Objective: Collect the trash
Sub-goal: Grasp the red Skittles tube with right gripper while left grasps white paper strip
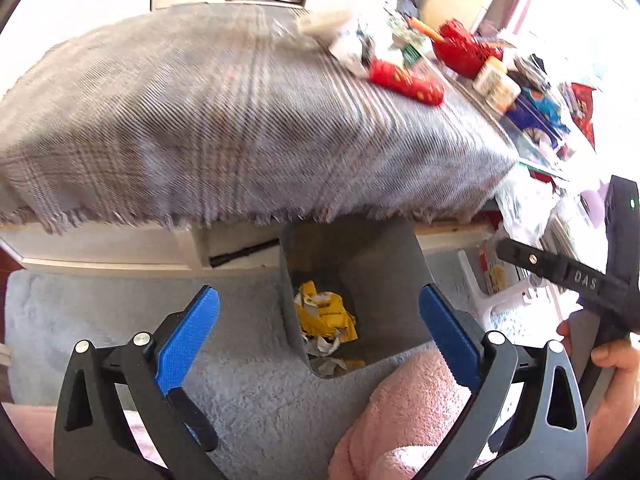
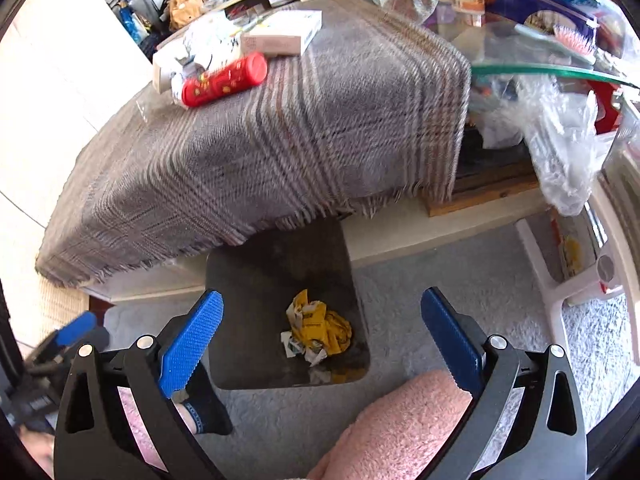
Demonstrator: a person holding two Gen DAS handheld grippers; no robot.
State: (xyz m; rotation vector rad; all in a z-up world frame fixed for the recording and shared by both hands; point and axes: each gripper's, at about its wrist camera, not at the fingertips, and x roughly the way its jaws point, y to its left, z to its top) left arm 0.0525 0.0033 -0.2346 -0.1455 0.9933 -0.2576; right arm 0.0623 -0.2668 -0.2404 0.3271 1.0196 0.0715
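A dark grey trash bin (image 1: 380, 272) (image 2: 256, 276) stands on the carpet under the table edge. Crumpled yellow and white wrappers (image 1: 326, 318) (image 2: 318, 330) lie at its bottom. My left gripper (image 1: 318, 320) hangs above the bin, jaws wide apart, nothing between the blue pads (image 1: 188, 336). My right gripper (image 2: 320, 322) is likewise open and empty over the bin; its black body (image 1: 580, 280) shows at the right of the left wrist view. On the plaid cloth (image 1: 240, 120) (image 2: 280, 140) lie a red tube (image 1: 408, 82) (image 2: 224, 80) and crumpled white wrappers (image 1: 360, 48) (image 2: 204, 48).
A white box (image 2: 284, 36) sits on the cloth. Jars, a red bowl (image 1: 460, 48) and packets crowd the far right. A clear plastic bag (image 2: 560, 140) hangs under a glass shelf. Pink fleece knees (image 1: 404, 412) (image 2: 400, 428), a dark sock (image 2: 208, 408) and a white stool (image 2: 560, 280) flank the bin.
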